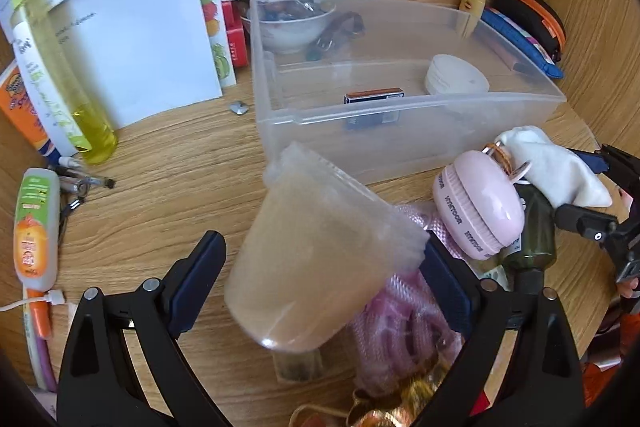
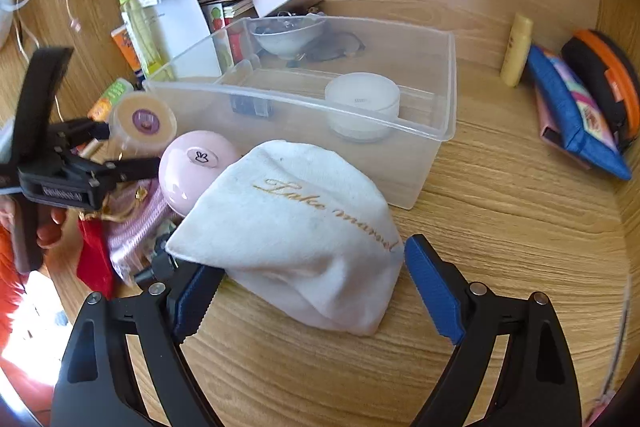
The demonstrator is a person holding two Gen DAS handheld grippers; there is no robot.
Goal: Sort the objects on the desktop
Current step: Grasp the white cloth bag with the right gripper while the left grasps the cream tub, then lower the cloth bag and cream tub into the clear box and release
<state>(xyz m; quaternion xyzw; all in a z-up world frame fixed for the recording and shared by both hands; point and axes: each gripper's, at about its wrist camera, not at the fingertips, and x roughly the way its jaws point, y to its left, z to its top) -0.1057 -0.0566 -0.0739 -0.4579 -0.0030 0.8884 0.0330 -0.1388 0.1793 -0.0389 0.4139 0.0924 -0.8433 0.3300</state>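
Note:
A clear plastic bin (image 1: 400,115) stands on the wooden desk; it also shows in the right wrist view (image 2: 436,131). Inside are a white round jar (image 2: 362,103) and a small dark box (image 1: 374,95). My left gripper (image 1: 320,267) is open, with a translucent plastic cup (image 1: 312,259) tilted between its fingers; whether it rests on them is unclear. My right gripper (image 2: 312,291) is open around a white cloth pouch (image 2: 296,227) with gold lettering lying on the desk. A pink round case (image 2: 196,171) sits beside the pouch.
Left of the bin lie papers (image 1: 132,39), a yellow bottle (image 1: 60,67), an orange tube (image 1: 36,223) and pens. Behind it is a white bowl (image 1: 292,27). A blue pouch (image 2: 576,115), an orange-black case (image 2: 608,83) and a yellow tube (image 2: 516,51) lie right.

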